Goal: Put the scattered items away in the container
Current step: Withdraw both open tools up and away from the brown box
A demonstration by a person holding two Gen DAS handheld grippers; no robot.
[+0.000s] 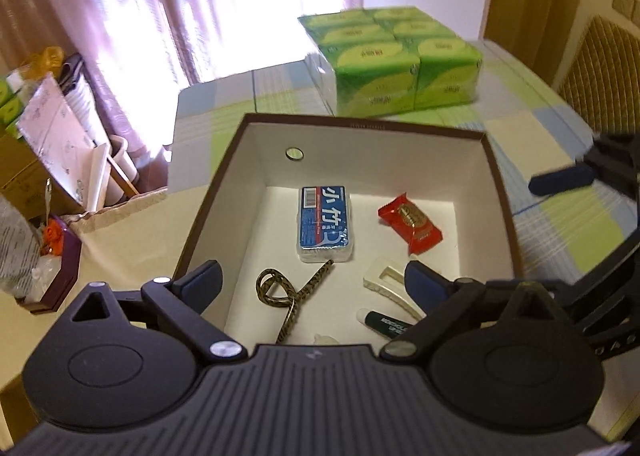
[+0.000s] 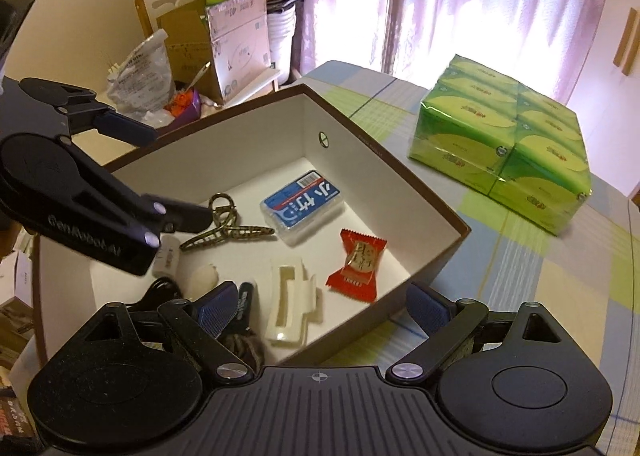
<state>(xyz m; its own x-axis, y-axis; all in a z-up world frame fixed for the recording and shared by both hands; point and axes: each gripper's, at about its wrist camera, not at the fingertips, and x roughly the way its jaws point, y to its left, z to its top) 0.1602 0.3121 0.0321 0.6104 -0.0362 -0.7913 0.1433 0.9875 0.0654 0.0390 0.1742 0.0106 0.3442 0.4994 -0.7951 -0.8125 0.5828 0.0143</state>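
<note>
Both grippers (image 1: 312, 280) (image 2: 322, 306) wide apart, empty

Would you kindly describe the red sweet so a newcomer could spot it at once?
Start at the brown-rimmed white cardboard box on the checked tablecloth. Inside, past the blue-labelled clear plastic case and beside the cream plastic hair claw, lies the red foil-wrapped sweet. It is the only red item, with crimped ends.

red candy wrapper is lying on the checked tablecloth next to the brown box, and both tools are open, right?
Not quite: the red candy wrapper lies inside the white-lined brown box, on its floor, not on the checked tablecloth. The right wrist view shows this plainly. Both the left tool and right tool are open.
</note>
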